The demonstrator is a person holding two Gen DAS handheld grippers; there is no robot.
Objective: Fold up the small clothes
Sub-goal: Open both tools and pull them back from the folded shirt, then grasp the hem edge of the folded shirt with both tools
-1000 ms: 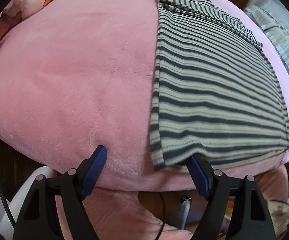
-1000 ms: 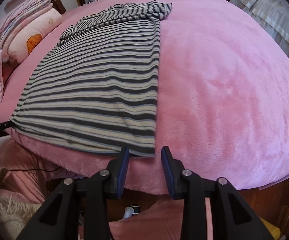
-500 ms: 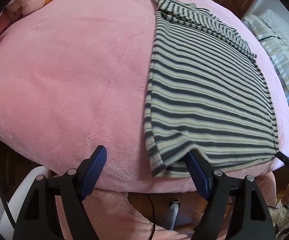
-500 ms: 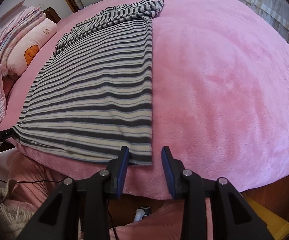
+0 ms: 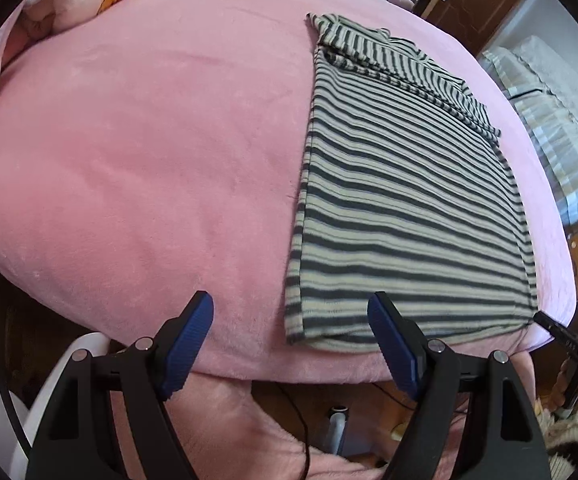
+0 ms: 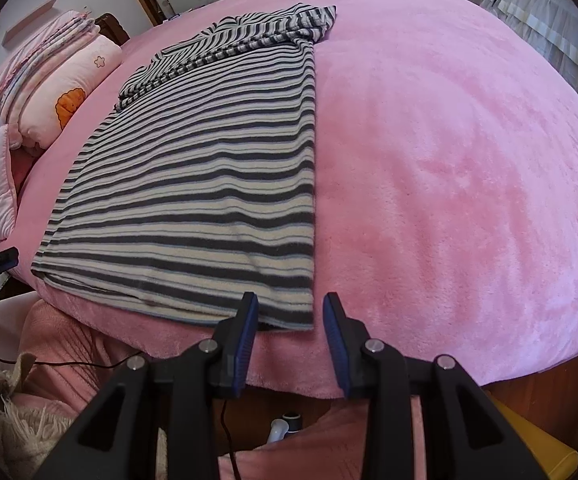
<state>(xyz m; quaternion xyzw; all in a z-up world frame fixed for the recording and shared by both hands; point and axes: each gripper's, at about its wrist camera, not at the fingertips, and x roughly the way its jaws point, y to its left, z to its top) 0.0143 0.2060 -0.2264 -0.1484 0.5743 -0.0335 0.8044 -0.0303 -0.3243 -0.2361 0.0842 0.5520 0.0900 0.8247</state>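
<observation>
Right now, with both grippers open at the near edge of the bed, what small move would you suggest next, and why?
Probably ease both grippers forward onto the striped shirt's near hem. The left gripper straddles one hem corner and the right gripper the other, both open and holding nothing, so closing on the corners would allow lifting the hem toward the collar.

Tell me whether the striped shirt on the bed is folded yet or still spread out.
Partly folded. The striped shirt lies flat as a long rectangle on the pink blanket, with a sleeve folded across its far end. Neither claw holds it.
</observation>
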